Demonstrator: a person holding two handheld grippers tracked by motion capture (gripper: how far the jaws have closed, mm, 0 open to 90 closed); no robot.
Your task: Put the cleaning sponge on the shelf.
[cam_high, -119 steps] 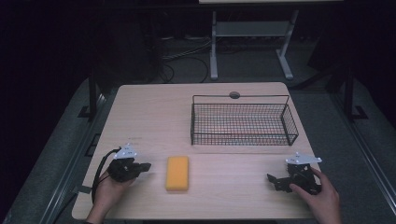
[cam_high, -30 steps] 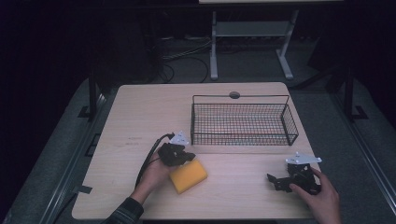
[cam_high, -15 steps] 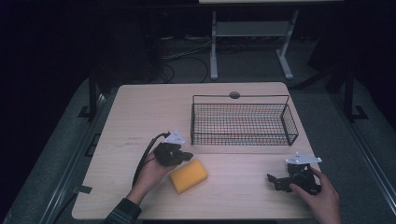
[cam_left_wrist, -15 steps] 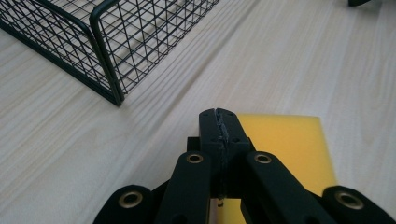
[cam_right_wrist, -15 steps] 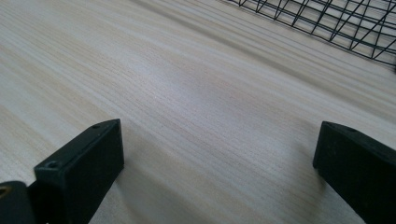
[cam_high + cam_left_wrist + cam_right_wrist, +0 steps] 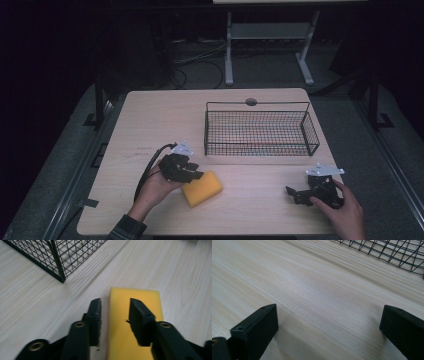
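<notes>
Near the front of the wooden table [image 6: 150, 120], left of centre, one yellow sponge [image 6: 202, 188] was seen lying flat and at an angle, just short of the wire basket [image 6: 260, 131]. The left gripper [image 6: 186, 171] was held over the sponge's left end with its jaws parted but not widely. In the left gripper view one pad [image 6: 96, 315] stood over the bare wood beside the sponge's long edge, and the other pad [image 6: 139, 317] stood over the yellow top rather than beyond the far edge. No contact between pads and sponge could be confirmed.

A poor grasp was judged the main risk. If the jaws were lowered as they stood, one pad would be pressed into the top of the foam instead of passing its side, so the sponge could be pushed, tipped or pinched by a corner only. Foam was expected to yield, so a shallow pinch could slip free in a lift. The basket corner [image 6: 61, 278] lay near, and a swing toward it could catch the wire.

The right gripper [image 6: 305, 194] was rested on the table at the front right, well apart from the sponge, its jaws spread wide over bare wood.

Counted: one sponge, one basket, apparently empty, two grippers, two hands, one table.
</notes>
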